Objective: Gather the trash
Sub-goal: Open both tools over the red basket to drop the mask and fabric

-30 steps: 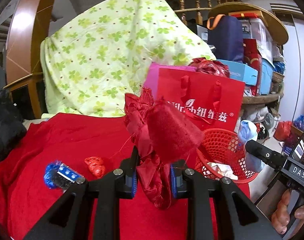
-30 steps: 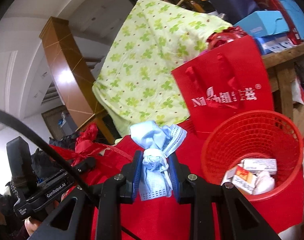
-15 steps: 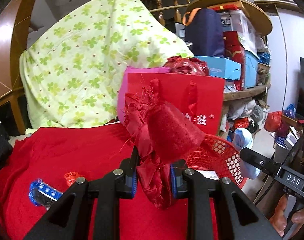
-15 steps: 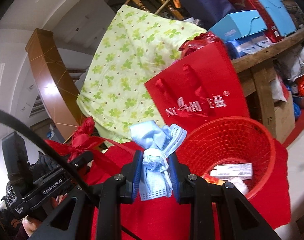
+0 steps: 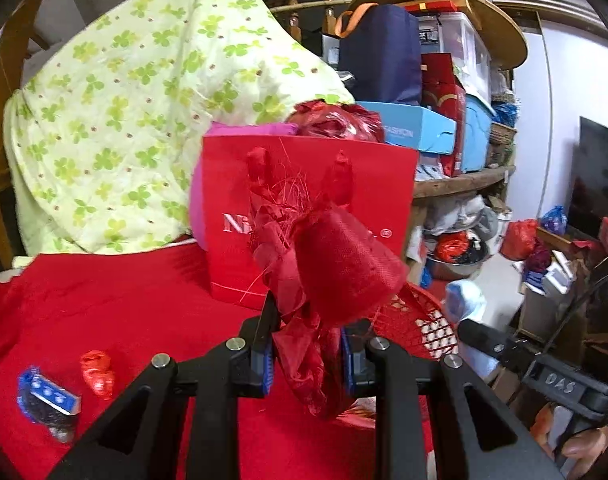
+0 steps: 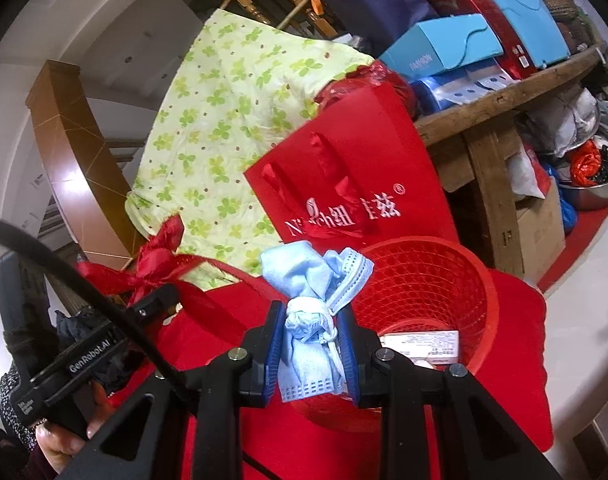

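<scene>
Swung rightward since a second ago, both views: red gift bag (image 5: pixel 304 184) now centred in the left view, red basket (image 6: pixel 428 280) now straight ahead in the right. On red-covered bench (image 5: pixel 103 304), blue wrapper (image 5: pixel 47 394) and red wrapper (image 5: pixel 97 372) left lying. Left gripper (image 5: pixel 306 354) jaws clamped on red ribbon scrap (image 5: pixel 328 272). Right gripper (image 6: pixel 312 350) jaws clamped on blue face mask (image 6: pixel 310 308), just before the basket rim.
</scene>
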